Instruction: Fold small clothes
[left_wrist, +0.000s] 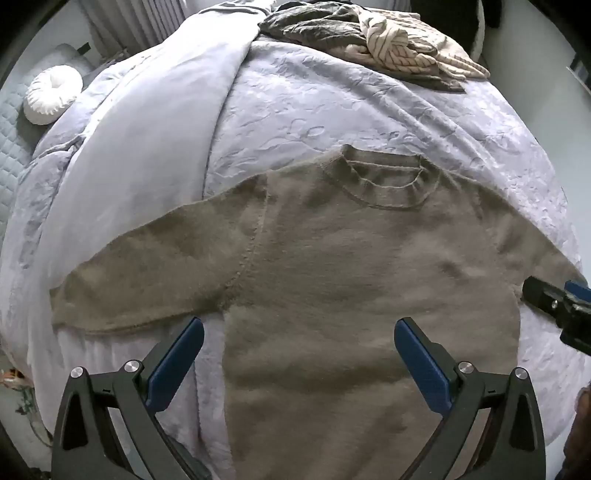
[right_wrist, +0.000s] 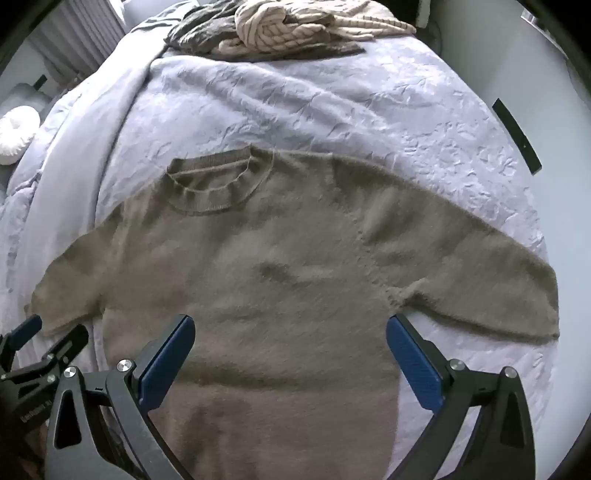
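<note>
Blue pads line both claws, and both stand spread wide with nothing between the fingers. The left gripper (left_wrist: 299, 332) hangs over the lower left body of the taupe sweater (left_wrist: 351, 266), its left finger above bare bedspread under the armpit, its right finger above the knit; whether either pad touches cloth cannot be told. The right gripper (right_wrist: 290, 330) hangs likewise over the lower right body, one finger above the fuzzy knit, the other just below the right armpit. The sweater lies flat, face up, on the pale lilac bedspread (right_wrist: 332, 99), collar away from the claws, both short sleeves spread outward. A heap of clothes (right_wrist: 295, 29), striped cream over dark grey, sits at the far end of the bed. A white round cushion (left_wrist: 51, 94) rests at the far left.
</note>
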